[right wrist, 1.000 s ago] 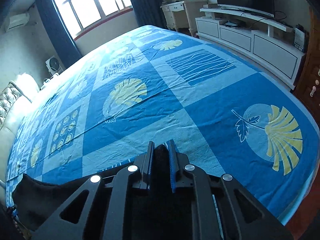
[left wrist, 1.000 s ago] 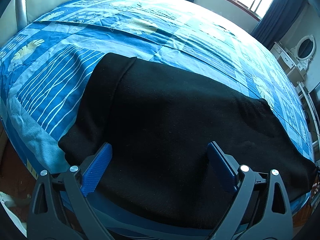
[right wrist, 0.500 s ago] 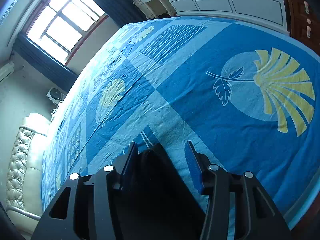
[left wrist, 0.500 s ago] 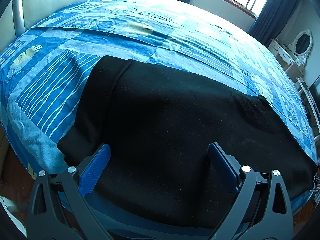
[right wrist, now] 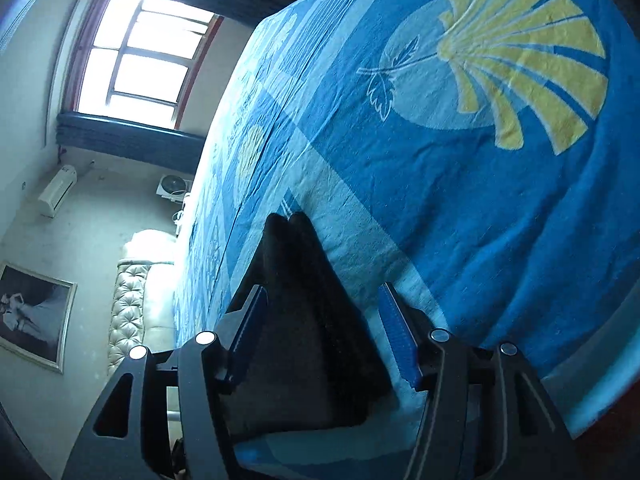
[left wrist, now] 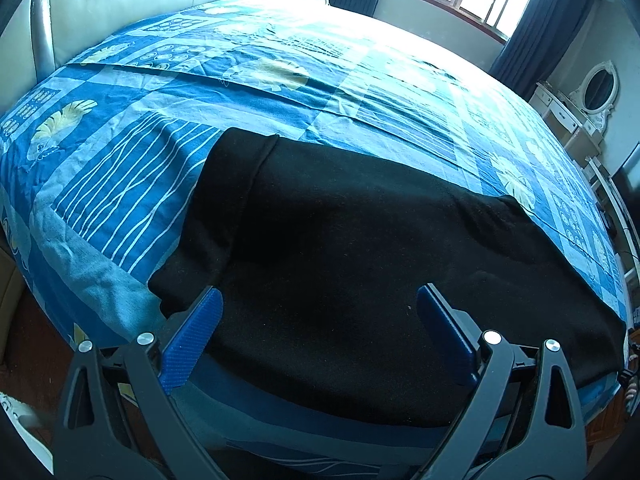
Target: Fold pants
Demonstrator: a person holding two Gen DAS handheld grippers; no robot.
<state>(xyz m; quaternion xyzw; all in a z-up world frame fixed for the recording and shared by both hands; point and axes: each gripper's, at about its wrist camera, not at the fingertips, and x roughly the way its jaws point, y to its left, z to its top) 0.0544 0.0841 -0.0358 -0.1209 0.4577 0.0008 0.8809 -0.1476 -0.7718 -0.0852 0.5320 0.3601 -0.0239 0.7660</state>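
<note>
pants (left wrist: 360, 248) flat near bed (left wrist: 120, 184) edge

R tongs (right wrist: 320, 320) were pinched on the black pants (right wrist: 304, 320) corner 1 s ago; jaws have just been opening, now apart w/ fabric lying loose between them. Its view has rolled hard, window now at upper left, and dropped closer to the bed (right wrist: 480, 200).

The black pants (left wrist: 360, 248) run under the left hand-held gripper (left wrist: 318, 320) at the near edge of the bed (left wrist: 120, 184), their right end lost in the dark corner, while the right wrist view shows only one bunched end (right wrist: 304, 300) of them, the rest cut off below.
</note>
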